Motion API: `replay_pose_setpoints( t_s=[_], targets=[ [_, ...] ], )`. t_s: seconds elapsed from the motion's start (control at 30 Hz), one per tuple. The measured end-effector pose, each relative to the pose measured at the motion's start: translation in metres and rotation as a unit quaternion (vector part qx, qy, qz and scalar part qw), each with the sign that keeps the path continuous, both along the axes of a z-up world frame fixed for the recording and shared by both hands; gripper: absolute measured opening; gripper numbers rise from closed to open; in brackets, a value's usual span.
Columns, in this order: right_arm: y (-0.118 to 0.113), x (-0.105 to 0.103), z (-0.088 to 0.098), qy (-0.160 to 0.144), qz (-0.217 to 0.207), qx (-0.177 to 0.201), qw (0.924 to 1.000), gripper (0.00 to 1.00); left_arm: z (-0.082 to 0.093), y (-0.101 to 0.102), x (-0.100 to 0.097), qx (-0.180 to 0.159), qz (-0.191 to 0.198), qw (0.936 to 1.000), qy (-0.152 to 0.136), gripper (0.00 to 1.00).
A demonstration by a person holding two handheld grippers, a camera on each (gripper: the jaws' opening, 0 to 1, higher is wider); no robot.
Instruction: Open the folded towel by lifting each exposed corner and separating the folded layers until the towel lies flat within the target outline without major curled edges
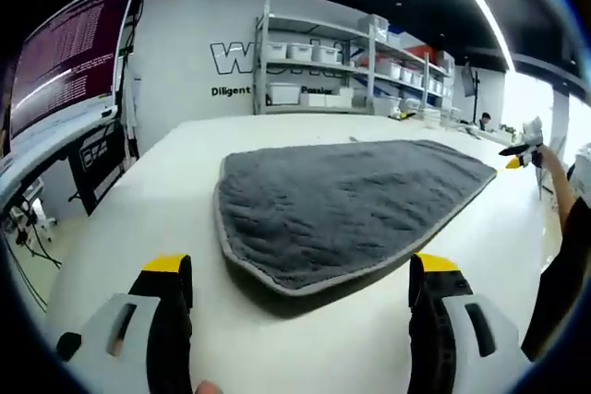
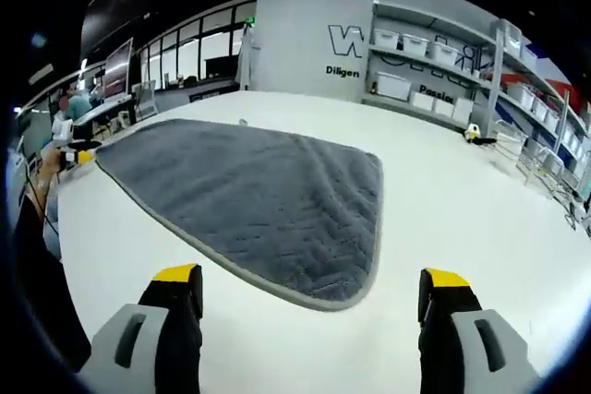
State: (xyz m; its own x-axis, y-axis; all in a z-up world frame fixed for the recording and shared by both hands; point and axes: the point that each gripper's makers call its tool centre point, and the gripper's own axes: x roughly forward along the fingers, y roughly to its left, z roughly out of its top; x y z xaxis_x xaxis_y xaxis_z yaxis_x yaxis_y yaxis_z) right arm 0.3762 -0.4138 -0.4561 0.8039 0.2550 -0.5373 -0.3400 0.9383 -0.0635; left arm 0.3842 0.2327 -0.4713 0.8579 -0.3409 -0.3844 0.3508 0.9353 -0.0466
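Left gripper (image 1: 297, 292) sitting closest to you, jaws spread wide, holding nothing. Right gripper (image 2: 312, 306) same: wide open, nothing in it. Gray towel (image 1: 342, 205) lying on white table (image 1: 138, 228), just ahead of both. You are facing rounded towel corner from each side; long way running between grippers. Neither looking nearer.

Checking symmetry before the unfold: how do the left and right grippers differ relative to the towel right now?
The left gripper has the grey towel's rounded corner lying between its jaws, close in. The right gripper has its towel corner lying toward its right jaw. On the left, the hem lifts slightly, casting a shadow; on the right, it lies flatter. Both are open, yellow-tipped, touching nothing, above the white table.
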Motion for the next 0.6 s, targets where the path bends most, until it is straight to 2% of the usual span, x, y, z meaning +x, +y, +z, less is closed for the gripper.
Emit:
replay_pose_setpoints(
  t_s=[0.1, 0.4, 0.6],
  targets=[
    [0.003, -0.004, 0.001, -0.005, 0.001, 0.005, 1.0, 0.99, 0.0, 0.002, -0.005, 0.002, 0.006, 1.0, 0.0, 0.96],
    [0.0, -0.012, -0.009, 0.009, -0.004, 0.004, 0.9999, 0.99, -0.004, 0.002, -0.011, 0.004, 0.006, 1.0, 0.007, 0.96],
    [0.0, -0.013, -0.008, 0.002, -0.003, 0.009, 1.0, 0.99, 0.004, 0.003, -0.013, 0.001, 0.006, 1.0, -0.001, 0.96]
  ],
)
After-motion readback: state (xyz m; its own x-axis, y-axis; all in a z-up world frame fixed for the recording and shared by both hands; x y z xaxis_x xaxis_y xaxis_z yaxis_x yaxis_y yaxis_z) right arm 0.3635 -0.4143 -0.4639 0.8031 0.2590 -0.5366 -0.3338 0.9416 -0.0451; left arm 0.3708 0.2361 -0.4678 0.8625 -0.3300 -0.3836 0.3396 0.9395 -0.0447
